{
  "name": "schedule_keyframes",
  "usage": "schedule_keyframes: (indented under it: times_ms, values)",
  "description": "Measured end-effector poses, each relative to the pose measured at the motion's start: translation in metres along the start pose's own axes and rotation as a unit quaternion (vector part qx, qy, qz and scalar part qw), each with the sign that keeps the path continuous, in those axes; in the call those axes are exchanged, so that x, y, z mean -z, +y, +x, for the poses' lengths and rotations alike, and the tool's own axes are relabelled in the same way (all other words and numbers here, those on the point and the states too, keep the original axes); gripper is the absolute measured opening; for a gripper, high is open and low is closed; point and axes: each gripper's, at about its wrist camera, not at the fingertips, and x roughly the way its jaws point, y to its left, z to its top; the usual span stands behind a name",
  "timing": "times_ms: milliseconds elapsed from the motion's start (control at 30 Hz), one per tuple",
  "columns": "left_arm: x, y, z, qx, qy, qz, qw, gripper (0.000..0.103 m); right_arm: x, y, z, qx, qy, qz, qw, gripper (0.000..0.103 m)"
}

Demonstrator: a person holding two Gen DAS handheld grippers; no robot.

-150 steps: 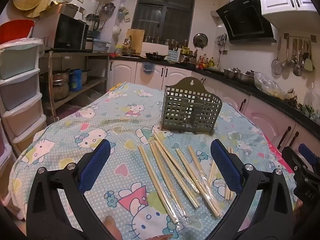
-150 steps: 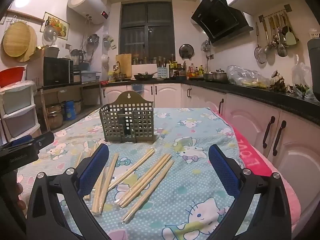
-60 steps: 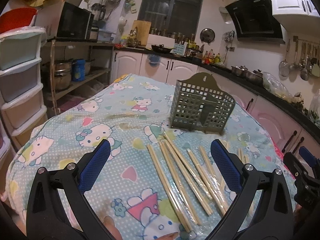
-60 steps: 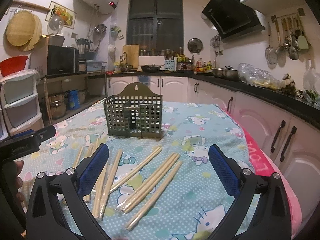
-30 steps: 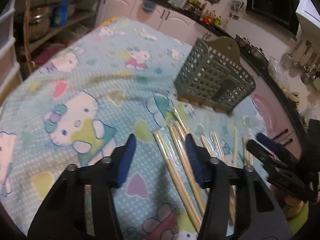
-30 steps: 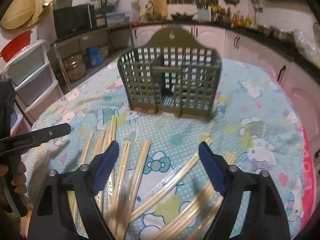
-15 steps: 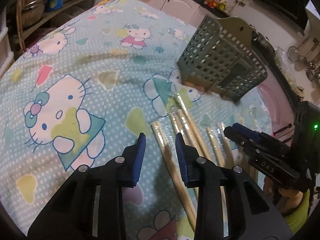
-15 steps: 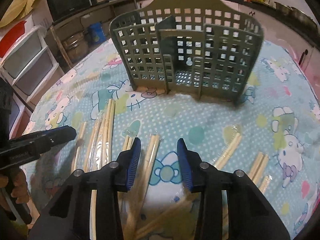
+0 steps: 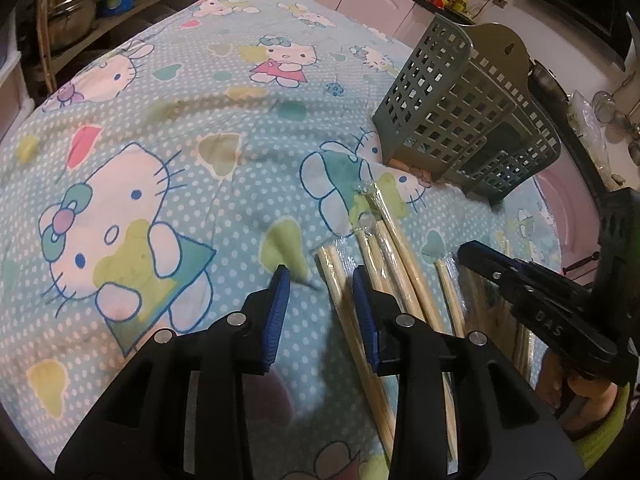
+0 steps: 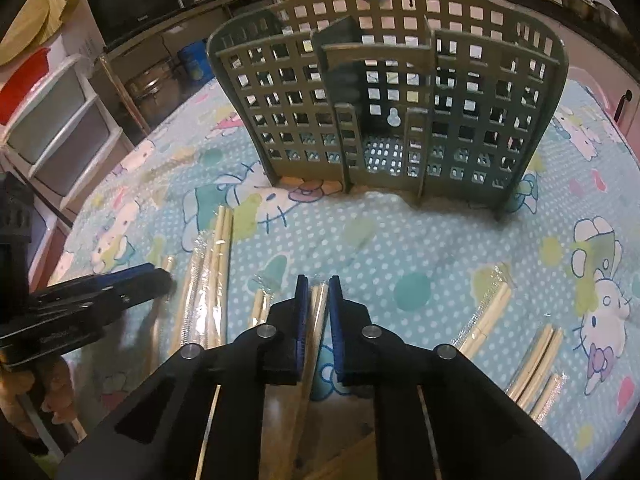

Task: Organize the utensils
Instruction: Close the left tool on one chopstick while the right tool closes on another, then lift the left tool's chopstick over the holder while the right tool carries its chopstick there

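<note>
Bamboo-coloured chopstick pairs in clear plastic sleeves [image 10: 212,280] lie scattered across the near part of the cartoon-print blue tablecloth [image 9: 200,92]. The grey-green slotted plastic utensil holder [image 10: 384,92] stands upright further in, toward the far edge – empty as far as I can tell. The right gripper [image 10: 318,292] has just been closing and now pinches one wrapped pair [image 10: 316,320] between its blue pads. The left gripper [image 9: 320,284] has narrowed around the leftmost wrapped pair [image 9: 334,276], but its pads do not yet seem to press it. The step in hand is the pick-up; next – I judge – the left jaws must finish clamping, then both lift and tip their sticks upright over a holder compartment.
</note>
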Motion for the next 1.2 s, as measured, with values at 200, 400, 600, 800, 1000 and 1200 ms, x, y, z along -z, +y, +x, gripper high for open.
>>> schedule_keyframes:
  times_ms: [200,400,600,800,1000,1200]
  values:
    - [-0.007,-0.01,0.008,-0.026,-0.003,0.025,0.9993,0.025,-0.005,-0.006,-0.016,-0.007,-0.014,0.004,1.0,0.008]
    - [-0.012,-0.022,0.014,-0.071,-0.012,0.074,0.9947,0.01,-0.008,-0.009,-0.031,-0.015,-0.033,0.007,0.999,0.008]
    - [-0.015,-0.017,-0.003,-0.051,-0.029,0.068,0.9959,0.008,-0.015,-0.009,-0.052,-0.025,-0.057,0.003,0.998,0.007]
    - [-0.028,-0.025,-0.042,-0.019,-0.073,0.071,0.9946,0.003,-0.025,-0.013,-0.08,-0.033,-0.09,0.001,0.995,0.007]
    - [-0.043,-0.037,-0.077,0.011,-0.112,0.077,0.9906,0.002,-0.031,-0.015,-0.107,-0.039,-0.122,0.001,0.992,0.006]
    - [-0.056,-0.057,-0.109,0.037,-0.151,0.091,0.9836,0.001,-0.033,-0.02,-0.135,-0.042,-0.154,0.002,0.987,0.006]
